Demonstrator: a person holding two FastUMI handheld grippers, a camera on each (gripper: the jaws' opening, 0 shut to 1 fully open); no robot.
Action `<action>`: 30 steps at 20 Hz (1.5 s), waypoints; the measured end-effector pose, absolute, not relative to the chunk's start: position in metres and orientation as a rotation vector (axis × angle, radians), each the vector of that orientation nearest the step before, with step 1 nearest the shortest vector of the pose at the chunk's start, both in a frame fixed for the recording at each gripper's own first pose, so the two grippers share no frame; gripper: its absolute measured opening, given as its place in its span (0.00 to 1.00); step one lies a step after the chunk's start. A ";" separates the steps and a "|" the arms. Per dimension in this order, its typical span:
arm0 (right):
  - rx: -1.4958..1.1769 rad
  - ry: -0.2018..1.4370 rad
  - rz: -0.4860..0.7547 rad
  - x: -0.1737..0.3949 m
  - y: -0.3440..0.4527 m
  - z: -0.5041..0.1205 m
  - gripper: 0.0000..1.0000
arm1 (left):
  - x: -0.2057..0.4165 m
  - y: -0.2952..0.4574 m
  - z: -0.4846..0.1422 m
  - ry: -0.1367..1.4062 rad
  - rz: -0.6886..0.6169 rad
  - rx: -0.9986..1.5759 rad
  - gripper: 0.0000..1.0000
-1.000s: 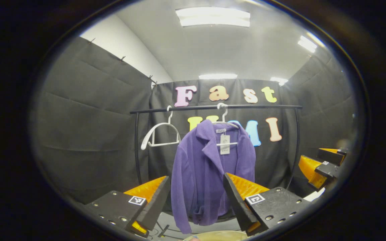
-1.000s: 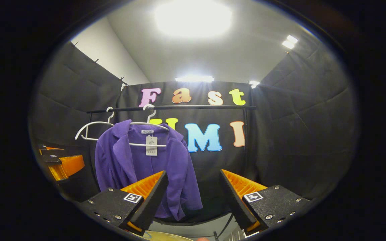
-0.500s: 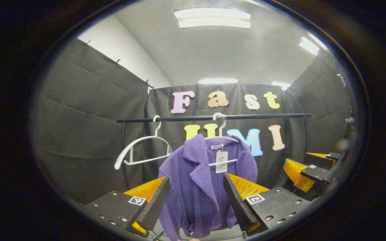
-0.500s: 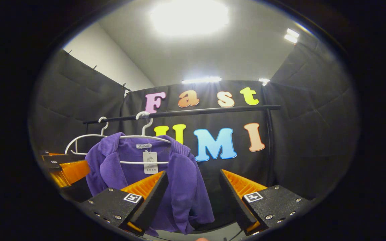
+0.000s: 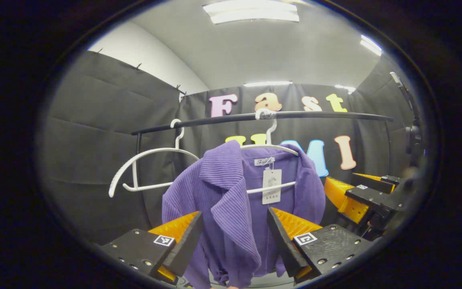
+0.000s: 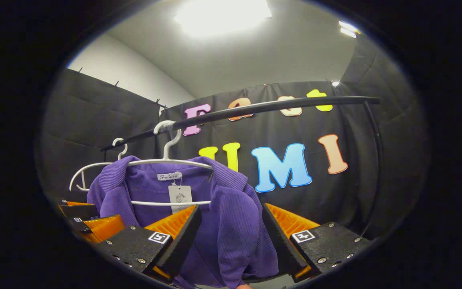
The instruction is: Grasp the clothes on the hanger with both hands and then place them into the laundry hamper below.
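Jaws spread on both left gripper [image 5: 235,233] and right gripper [image 6: 231,228], flanking purple jacket [image 5: 231,208] hung on white hanger [image 5: 273,150].

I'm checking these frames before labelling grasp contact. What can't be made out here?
- Laundry hamper: cut off below the bottom edge in both views.
- Purple jacket hem: hidden behind the left gripper fingers, left gripper view.
- Right gripper: whether its fingers touch the cloth cannot be told.
- Hang tag print: too small.
- Empty hanger: mostly hidden by the jacket, right gripper view.
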State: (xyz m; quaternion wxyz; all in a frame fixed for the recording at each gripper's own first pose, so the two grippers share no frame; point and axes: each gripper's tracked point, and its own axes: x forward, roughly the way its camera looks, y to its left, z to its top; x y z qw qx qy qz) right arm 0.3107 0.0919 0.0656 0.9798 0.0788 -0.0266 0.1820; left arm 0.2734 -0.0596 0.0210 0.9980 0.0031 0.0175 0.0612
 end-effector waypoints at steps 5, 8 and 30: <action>0.183 0.026 0.375 0.356 0.108 0.027 0.94 | 0.301 -0.054 0.002 0.053 0.196 0.014 0.92; 0.213 0.067 0.387 0.371 0.116 0.006 0.93 | 0.308 -0.050 -0.003 0.052 0.234 0.011 0.92; 0.230 -0.163 0.345 0.398 0.094 0.054 0.05 | 0.302 -0.050 0.010 -0.023 0.256 0.066 0.09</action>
